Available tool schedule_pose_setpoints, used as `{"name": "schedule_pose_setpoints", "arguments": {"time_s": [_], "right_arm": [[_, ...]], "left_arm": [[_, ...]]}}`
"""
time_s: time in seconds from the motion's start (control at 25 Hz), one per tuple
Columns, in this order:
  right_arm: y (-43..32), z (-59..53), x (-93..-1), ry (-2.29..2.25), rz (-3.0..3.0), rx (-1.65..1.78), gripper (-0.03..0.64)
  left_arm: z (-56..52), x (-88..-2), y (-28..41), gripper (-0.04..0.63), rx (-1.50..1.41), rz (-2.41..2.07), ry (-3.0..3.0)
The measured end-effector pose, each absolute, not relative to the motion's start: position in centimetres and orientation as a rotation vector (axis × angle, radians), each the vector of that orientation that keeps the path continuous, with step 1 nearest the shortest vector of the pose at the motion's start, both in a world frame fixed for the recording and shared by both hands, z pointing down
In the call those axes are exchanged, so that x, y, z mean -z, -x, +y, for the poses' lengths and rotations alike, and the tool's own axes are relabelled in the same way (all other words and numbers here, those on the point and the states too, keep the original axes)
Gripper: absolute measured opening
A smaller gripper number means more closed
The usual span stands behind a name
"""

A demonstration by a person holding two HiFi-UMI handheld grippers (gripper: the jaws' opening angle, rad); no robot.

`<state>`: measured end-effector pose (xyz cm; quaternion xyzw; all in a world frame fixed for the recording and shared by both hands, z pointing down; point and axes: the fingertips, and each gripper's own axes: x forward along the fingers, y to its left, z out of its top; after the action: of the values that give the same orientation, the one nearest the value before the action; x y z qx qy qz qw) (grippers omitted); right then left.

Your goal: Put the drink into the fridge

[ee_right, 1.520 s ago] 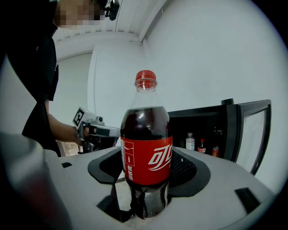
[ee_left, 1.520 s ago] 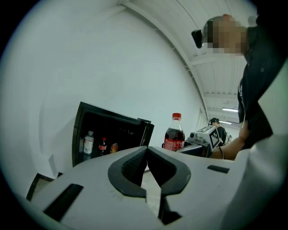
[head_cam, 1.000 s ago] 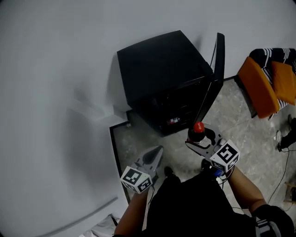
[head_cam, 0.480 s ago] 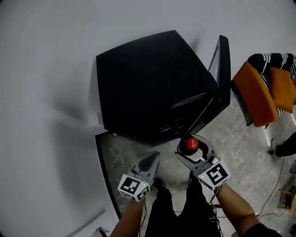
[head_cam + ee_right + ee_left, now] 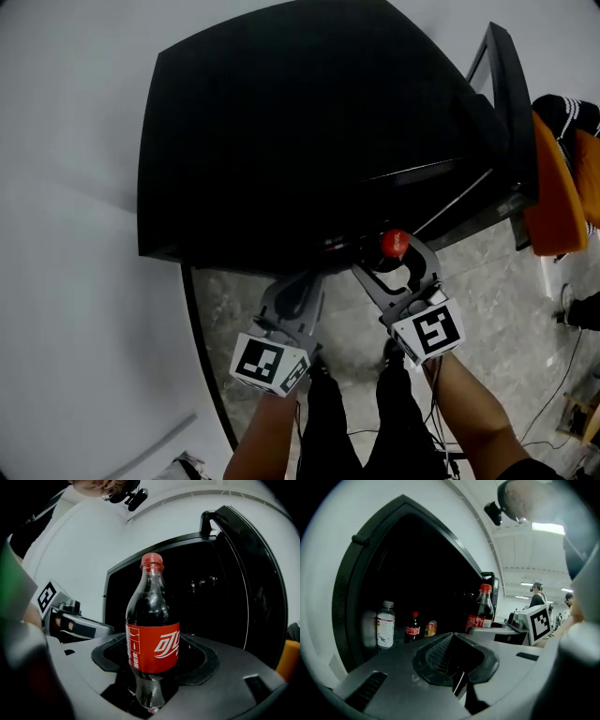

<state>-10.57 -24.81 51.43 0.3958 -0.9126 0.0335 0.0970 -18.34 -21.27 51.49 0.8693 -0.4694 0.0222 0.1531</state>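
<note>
Gripped upright between the right gripper's (image 5: 398, 265) jaws, centre frame: dark cola bottle (image 5: 153, 641), red cap, red label with white lettering. Lower left, left gripper (image 5: 454, 660) pinched closed, empty. Just beyond, open black fridge (image 5: 281, 122) filling the upper frame.

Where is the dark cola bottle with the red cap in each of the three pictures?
Head view: only the red cap of the dark cola bottle shows, right of centre.
Left gripper view: upright, right of centre.
Right gripper view: dead centre, upright.
Shared landmark: the open black fridge.
</note>
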Motion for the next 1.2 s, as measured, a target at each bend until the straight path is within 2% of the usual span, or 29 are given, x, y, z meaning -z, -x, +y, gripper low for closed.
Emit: {"name": "schedule_pose_setpoints", "arguments": {"time_s": [0.48, 1.2], "right_arm": [[10.3, -30.7, -53.4, -1.426, -2.758, -0.01, 0.319], [11.3, -35.3, -53.9, -1.452, -2.706, 0.006, 0.319]], "left_arm": [[-26.5, -55.7, 17.8, 0.011, -0.05, -1.375, -2.49], [-31.7, -54.9, 16.9, 0.012, -0.033, -1.484, -2.489]]}}
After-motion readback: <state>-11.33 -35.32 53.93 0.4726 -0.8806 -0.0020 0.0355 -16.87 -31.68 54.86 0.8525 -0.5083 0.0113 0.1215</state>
